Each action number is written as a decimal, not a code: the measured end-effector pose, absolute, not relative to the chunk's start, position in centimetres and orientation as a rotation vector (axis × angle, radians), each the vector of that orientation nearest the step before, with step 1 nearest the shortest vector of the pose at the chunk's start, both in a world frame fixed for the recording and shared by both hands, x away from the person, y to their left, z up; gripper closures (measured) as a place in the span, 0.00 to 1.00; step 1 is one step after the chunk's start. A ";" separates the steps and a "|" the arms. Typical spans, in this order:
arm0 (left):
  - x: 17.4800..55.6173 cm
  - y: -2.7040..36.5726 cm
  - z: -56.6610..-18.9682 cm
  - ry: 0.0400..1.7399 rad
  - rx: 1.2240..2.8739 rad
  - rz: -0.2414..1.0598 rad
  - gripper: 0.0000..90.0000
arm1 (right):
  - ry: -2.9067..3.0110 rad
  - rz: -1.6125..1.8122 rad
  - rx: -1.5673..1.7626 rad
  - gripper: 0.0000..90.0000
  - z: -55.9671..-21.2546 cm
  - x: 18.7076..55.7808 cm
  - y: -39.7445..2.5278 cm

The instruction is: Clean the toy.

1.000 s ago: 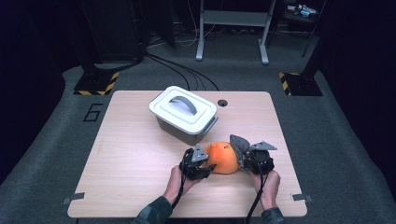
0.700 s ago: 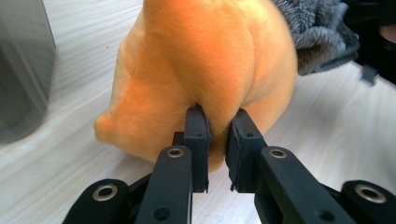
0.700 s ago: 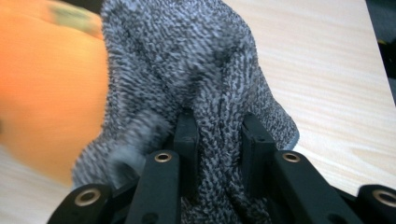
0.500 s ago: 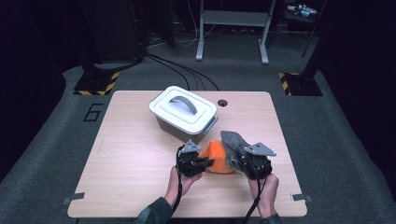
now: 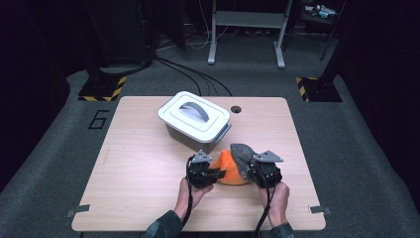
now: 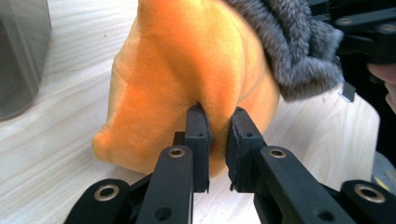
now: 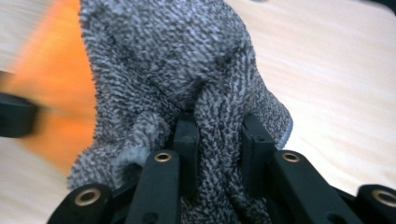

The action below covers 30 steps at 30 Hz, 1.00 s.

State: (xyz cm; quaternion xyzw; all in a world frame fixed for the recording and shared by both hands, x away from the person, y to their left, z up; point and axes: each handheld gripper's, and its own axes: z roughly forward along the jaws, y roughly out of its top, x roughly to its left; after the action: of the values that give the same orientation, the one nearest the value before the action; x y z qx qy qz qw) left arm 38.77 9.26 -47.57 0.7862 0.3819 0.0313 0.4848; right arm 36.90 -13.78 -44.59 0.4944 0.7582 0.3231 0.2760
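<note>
In the high view, the left gripper [image 5: 214, 173] and right gripper [image 5: 251, 171] flanked an orange plush toy [image 5: 229, 171] on the table [image 5: 138, 173]. In the left gripper view, its 2 jaws pinched a fold of plush. In the right gripper view, jaws clamped a grey knitted cloth [image 7: 187, 70] draped between them.

Both claws matte blk w/ brass-ringed screw holes, grey 3-cornered top plates, blk cables, dk sleeves.
</note>
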 end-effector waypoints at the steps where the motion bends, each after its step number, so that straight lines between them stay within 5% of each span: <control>1: 38.8 9.3 -47.6 0.929 1.918 0.068 0.89 | 2.031 0.859 1.350 0.80 -45.0 37.1 -14.3; 5: 38.7 9.4 -47.7 0.911 1.926 0.067 0.85 | 2.030 0.852 1.406 0.80 -46.2 37.5 -15.5; 9: 38.9 9.9 -47.4 0.868 1.898 0.054 0.61 | 2.024 0.844 1.397 0.80 -46.0 37.6 -15.5; 17: 39.1 9.8 -47.7 0.875 1.926 0.111 0.90 | 1.985 0.866 1.350 0.79 -44.6 36.7 -14.7; 25: 39.1 9.8 -47.7 0.908 1.933 0.141 0.92 | 2.081 0.937 1.191 0.79 -43.4 34.1 -9.7; 30: 39.1 10.1 -48.2 0.927 1.904 0.111 0.93 | 2.103 0.939 1.242 0.80 -44.7 34.8 -10.6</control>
State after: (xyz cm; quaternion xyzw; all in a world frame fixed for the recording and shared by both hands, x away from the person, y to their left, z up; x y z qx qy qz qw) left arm 39.13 10.09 -48.24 0.7833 0.3814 0.0456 0.4887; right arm 34.80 -10.59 -44.71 0.4583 0.7763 0.3464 0.2595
